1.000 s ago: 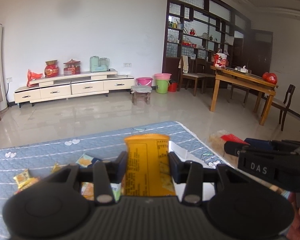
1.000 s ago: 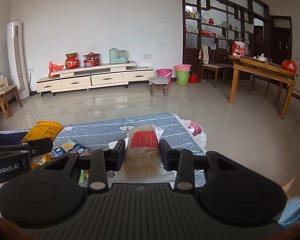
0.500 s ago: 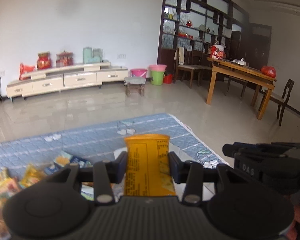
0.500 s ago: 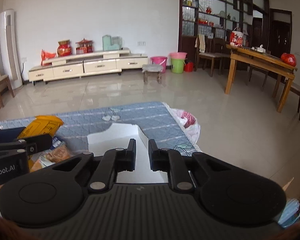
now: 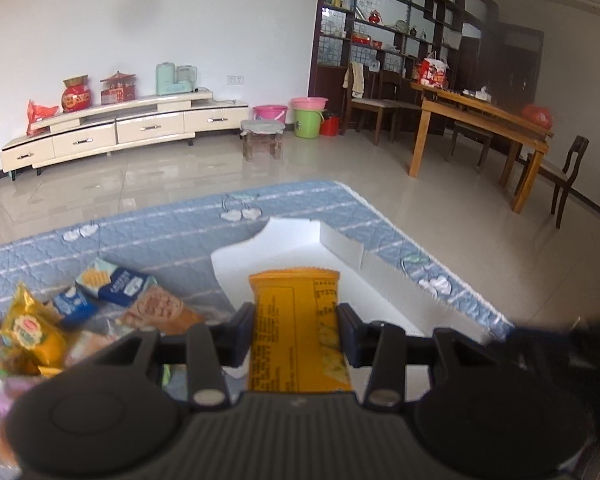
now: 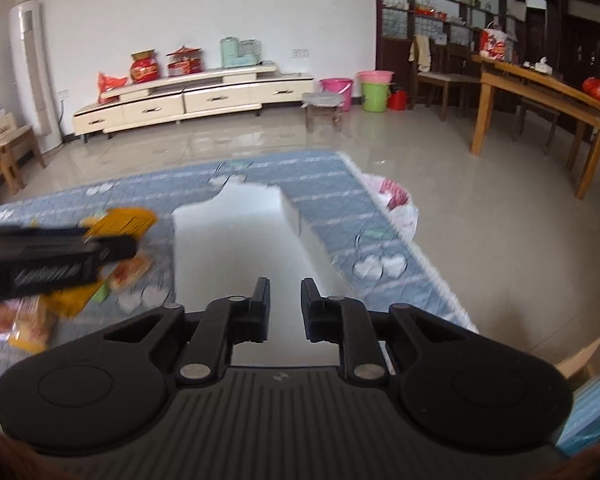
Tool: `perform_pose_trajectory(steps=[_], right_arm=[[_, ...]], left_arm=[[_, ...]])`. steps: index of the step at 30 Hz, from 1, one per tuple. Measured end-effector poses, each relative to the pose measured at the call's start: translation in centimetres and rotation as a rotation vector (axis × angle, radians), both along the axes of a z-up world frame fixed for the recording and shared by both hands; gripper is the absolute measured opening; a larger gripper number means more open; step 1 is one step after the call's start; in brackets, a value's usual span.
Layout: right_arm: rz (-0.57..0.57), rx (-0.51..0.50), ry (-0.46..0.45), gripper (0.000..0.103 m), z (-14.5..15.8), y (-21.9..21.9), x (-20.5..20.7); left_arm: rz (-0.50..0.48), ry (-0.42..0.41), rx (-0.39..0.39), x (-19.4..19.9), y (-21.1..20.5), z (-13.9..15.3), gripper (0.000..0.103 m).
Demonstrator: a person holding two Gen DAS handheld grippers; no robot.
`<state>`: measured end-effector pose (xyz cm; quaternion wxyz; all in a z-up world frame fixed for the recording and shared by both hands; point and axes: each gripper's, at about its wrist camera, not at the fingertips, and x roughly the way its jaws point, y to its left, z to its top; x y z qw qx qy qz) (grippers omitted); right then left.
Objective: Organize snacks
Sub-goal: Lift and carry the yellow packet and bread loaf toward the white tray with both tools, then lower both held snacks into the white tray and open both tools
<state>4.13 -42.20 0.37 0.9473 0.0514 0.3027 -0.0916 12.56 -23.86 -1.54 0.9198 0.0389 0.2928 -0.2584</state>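
A: We have the left tool (image 5: 298,322) clamped on the yellow foil snack packet with printed text on its back (image 5: 296,332), low in the centre of the left wrist view. Its jaws press the packet's two long edges about midway up.

B: And under it we see the shallow white cardboard box (image 5: 296,248), open on the blue quilted bed cover with white heart patches (image 5: 160,240), in the middle of that frame. The packet hangs just above the box's near part; we cannot tell whether it touches.

A: Our right tool (image 6: 285,306) holds nothing. Its jaws have just been opening a little and stand a narrow gap apart, white box floor showing between them at the lower centre of the right view.

B: How do we think the packet handles?

A: Light and soft, we judge, with slick foil and probably brittle contents. It would slide out of a loose pinch and crush under a hard one, so the edge grip at mid-length suits it.

B: The loose pile of small wrapped snacks (image 5: 60,320) lies at the lower left of the left view, on the cover beside the box. We would take each by its flat sealed sides too.
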Motion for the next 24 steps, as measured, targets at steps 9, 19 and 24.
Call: perform_pose_trajectory(steps=[9,19,24], right_arm=[[0.0,-0.043,0.235,0.102,-8.1,4.0,-4.9],[0.012,0.003,0.145,0.043,-5.2,2.8,-4.3],[0.002,-0.048,0.034,0.043,-1.2,2.1,-2.9]], left_arm=[[-0.011,0.022,0.004,-0.5,-0.3,-1.4,0.043],[-0.018,0.013,0.001,-0.7,-0.4,-1.0,0.043],[-0.019,0.009,-0.006,-0.8,-0.8,-0.7,0.043]])
